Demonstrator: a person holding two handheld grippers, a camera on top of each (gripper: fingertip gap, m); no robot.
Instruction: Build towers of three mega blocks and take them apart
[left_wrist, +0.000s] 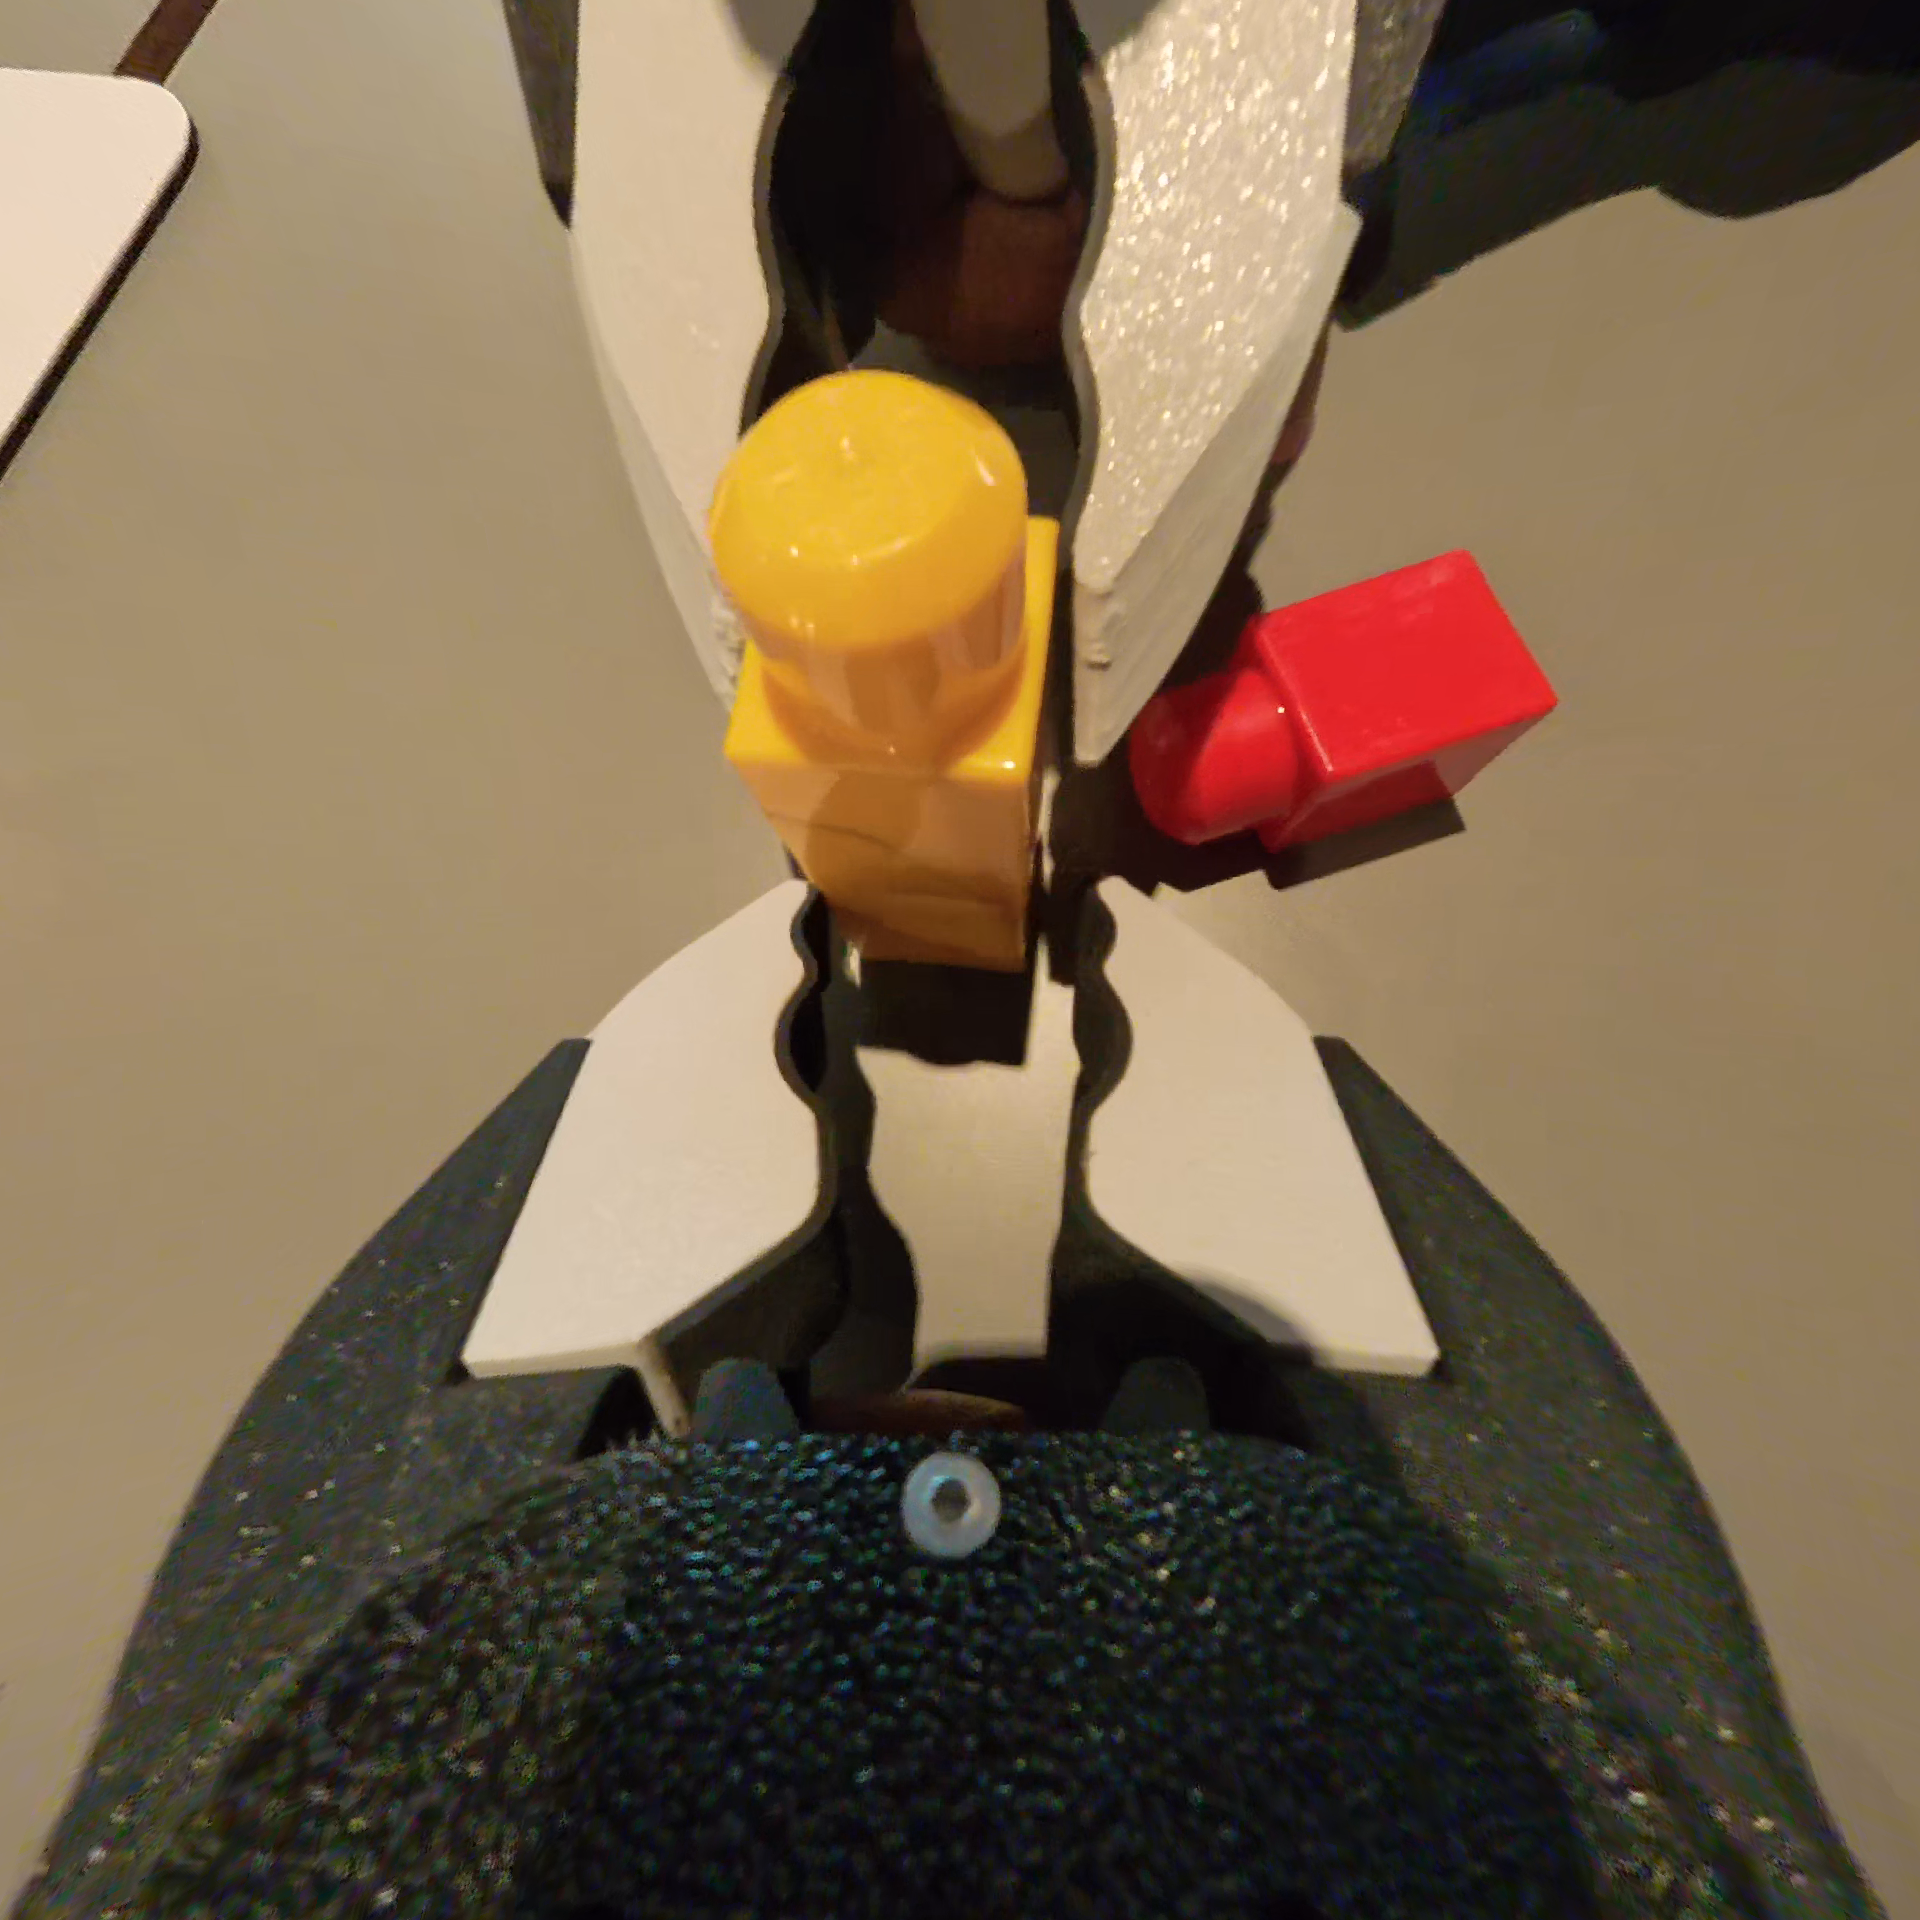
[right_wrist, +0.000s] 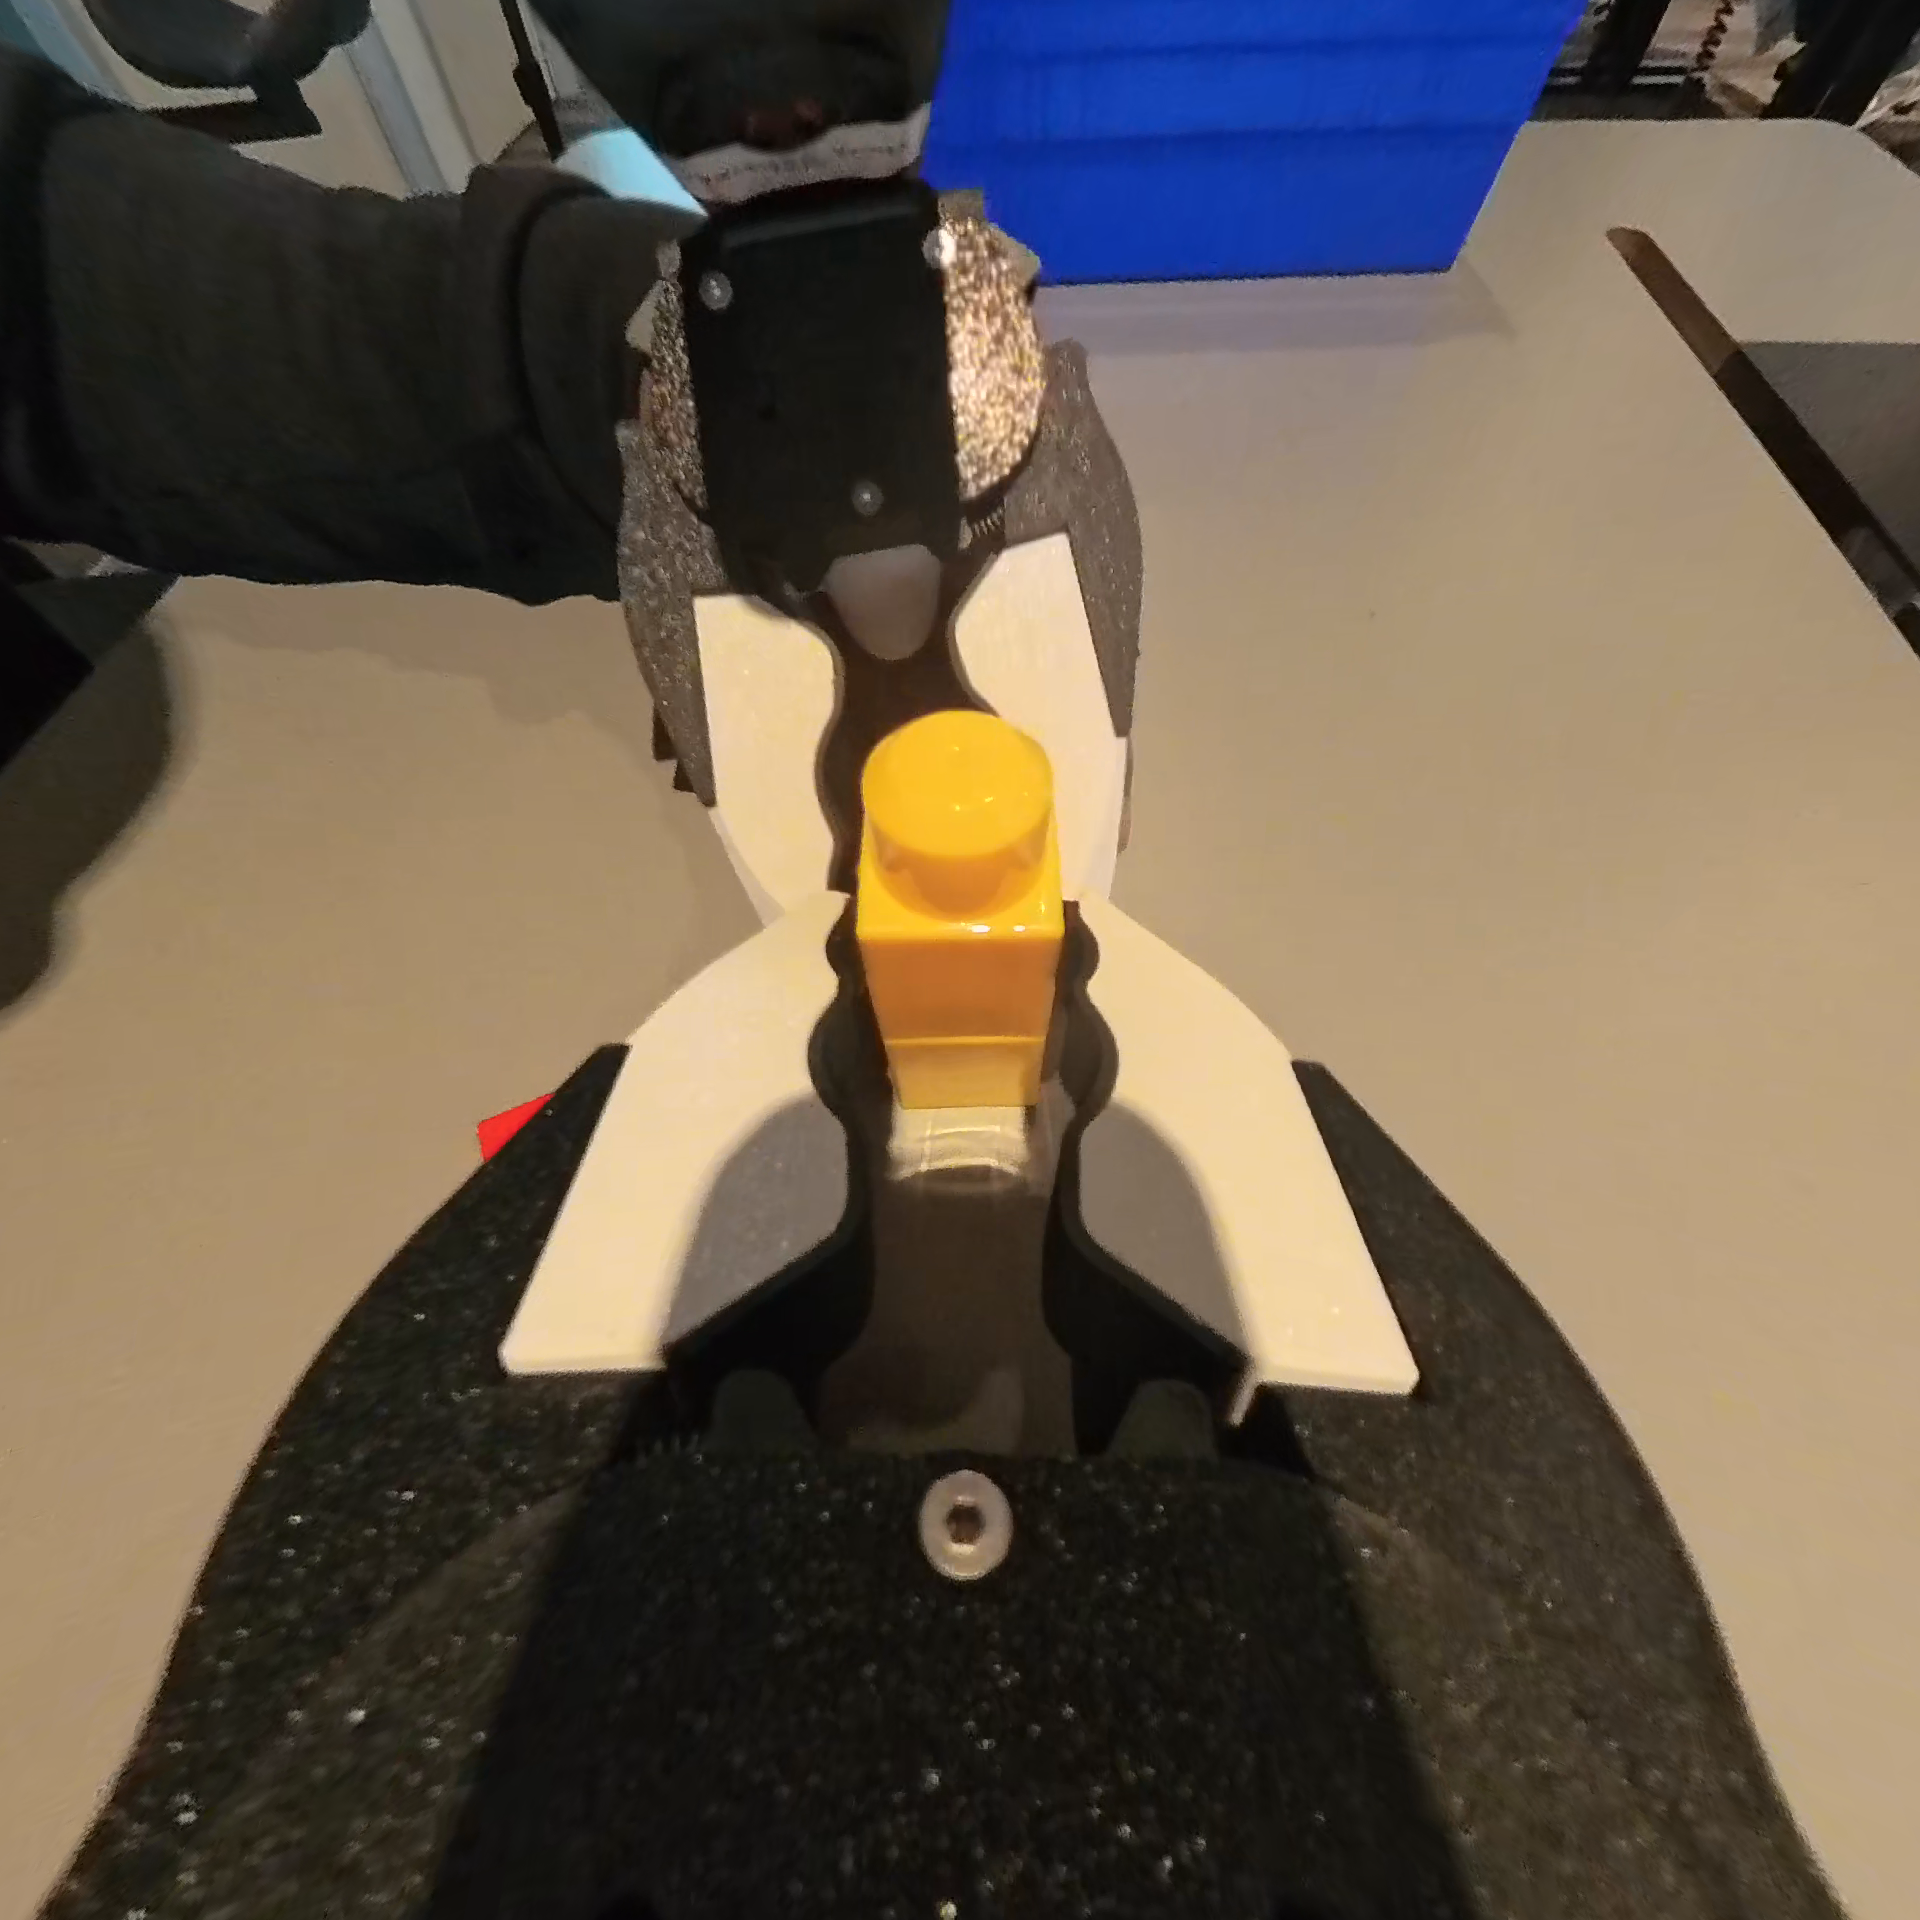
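A tower of two yellow mega blocks stands on the grey table (left_wrist: 312, 831). My left gripper (left_wrist: 935, 904) is shut on the lower yellow block (left_wrist: 925, 883), near the base. My right gripper (right_wrist: 956, 914) is shut on the upper yellow block (right_wrist: 961, 956), just above the seam to the lower yellow block (right_wrist: 966, 1070). The right gripper's white fingers (left_wrist: 1174, 468) come in from the far side around the top stud (left_wrist: 873, 520). A red block (left_wrist: 1351, 696) lies on its side just right of the tower. Only a corner of the red block (right_wrist: 514, 1127) shows in the right wrist view.
A black-gloved hand (right_wrist: 312, 364) holds the left gripper's body (right_wrist: 821, 364) beyond the tower. A blue bin (right_wrist: 1247, 135) stands at the table's far edge. A dark slot (right_wrist: 1714, 343) runs across the table at the right. A white flat board (left_wrist: 62, 239) lies at the far left. My hands' fingertips stand some 5 cm from each other.
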